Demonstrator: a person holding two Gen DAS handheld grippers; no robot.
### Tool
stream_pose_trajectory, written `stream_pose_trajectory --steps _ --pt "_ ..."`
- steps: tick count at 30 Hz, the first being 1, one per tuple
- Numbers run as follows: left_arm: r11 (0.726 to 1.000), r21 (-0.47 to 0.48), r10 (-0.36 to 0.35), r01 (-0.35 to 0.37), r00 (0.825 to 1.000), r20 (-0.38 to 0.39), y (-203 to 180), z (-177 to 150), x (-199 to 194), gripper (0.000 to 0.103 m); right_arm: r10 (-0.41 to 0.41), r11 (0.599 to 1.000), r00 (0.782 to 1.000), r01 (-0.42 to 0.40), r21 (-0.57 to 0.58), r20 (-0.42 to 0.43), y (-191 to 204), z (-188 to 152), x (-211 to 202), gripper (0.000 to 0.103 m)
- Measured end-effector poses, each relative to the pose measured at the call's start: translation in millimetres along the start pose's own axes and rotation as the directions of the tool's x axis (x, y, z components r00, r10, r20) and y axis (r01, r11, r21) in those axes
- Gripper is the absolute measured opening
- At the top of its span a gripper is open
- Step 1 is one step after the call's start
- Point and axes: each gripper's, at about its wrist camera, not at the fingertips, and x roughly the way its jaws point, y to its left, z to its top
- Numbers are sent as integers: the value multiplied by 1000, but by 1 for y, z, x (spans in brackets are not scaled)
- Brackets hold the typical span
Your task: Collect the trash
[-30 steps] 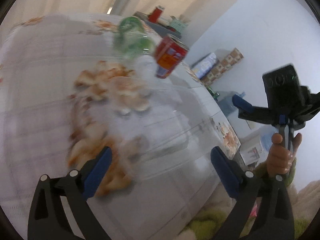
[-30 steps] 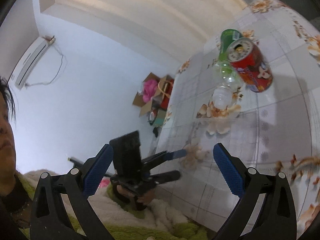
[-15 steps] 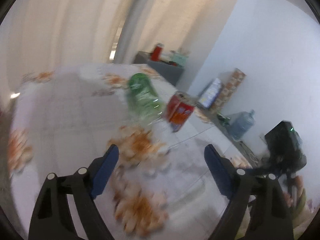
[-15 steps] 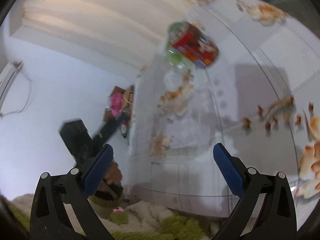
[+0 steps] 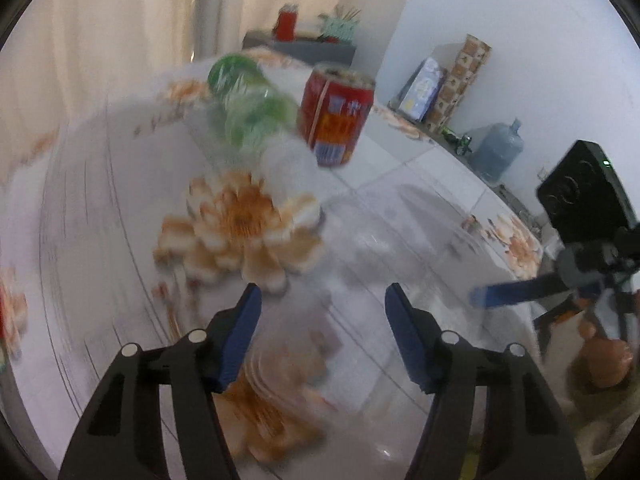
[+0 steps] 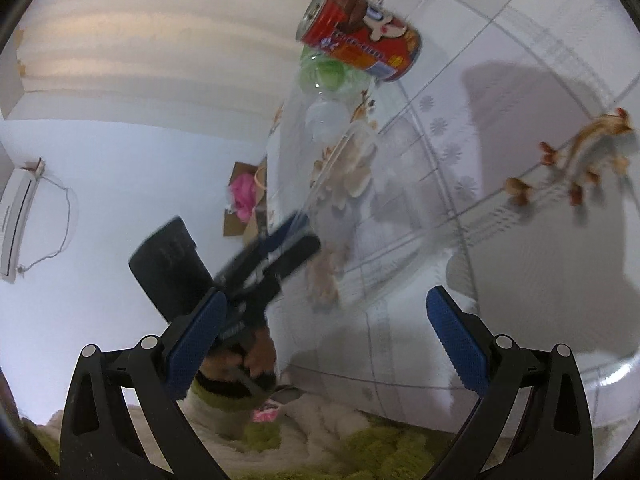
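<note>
A red drink can (image 5: 336,120) stands on the flower-patterned table (image 5: 100,200), touching a clear bottle with a green label (image 5: 248,108) that lies on its side. A clear plastic container (image 5: 360,240) sits nearer, blurred. My left gripper (image 5: 322,304) hangs over its near part with its jaws closing; the clear plastic lies between them, and I see no pad pressing on it. In the right wrist view the left gripper (image 6: 298,236) is at the rim of the container (image 6: 344,168), below the bottle (image 6: 324,76) and can (image 6: 360,48). My right gripper (image 6: 326,336) is open and empty at the table's edge.
Boxes (image 5: 452,80) and a blue water jug (image 5: 498,152) stand along the far wall. A dark cabinet holds a red tin (image 5: 286,26). A cardboard box with something pink (image 6: 242,196) sits on the floor. A green fluffy sleeve (image 6: 360,452) lies under the right gripper.
The left jaws have narrowed and the left gripper has swung over the clear container. The right gripper has sunk and rolled, so the can and bottle sit higher in its view.
</note>
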Motion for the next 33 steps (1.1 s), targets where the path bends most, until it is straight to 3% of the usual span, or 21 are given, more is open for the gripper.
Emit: stream_pose_trajectory --steps 3,6,8,11,14,17,20,22,27,29,33 --pt "995 -81 -68 64 997 -43 2 -14 -4 62 17 1000 1000 -17 -5 -9 3 12 9 97" --pt "960 -178 -231 215 970 -78 3 -25 -10 61 5 1000 1000 -5 -20 -5 6 20 12 97" --pt "939 -219 -284 264 957 -64 4 -27 -15 61 -1 1000 1000 1 -22 2 6 24 12 97" --pt "956 -188 -233 223 972 -28 3 -21 -22 61 -16 1000 999 16 -23 29 4 26 9 97" --pt "986 -98 -138 135 990 -20 -4 -7 -17 61 -49 998 997 50 -28 66 1 23 -4 97" --pt "999 -8 -54 54 998 -39 -16 7 1 61 -123 990 984 131 -55 132 3 16 -18 97" --pt "987 133 100 -93 994 -51 -35 12 25 53 -202 970 960 224 -99 195 10 9 -34 97" --pt "973 184 150 -139 988 -45 -43 12 33 48 -250 946 938 289 -144 242 17 3 -41 97" --pt "976 165 156 -141 984 -82 -44 10 47 31 -300 903 898 376 -208 320 31 -1 -54 97" --pt "981 132 155 -142 984 -88 -39 7 46 19 -313 888 886 401 -225 343 34 4 -53 97" --pt "987 63 150 -145 985 -81 -23 -2 34 11 -343 843 861 458 -283 375 48 18 -47 96"
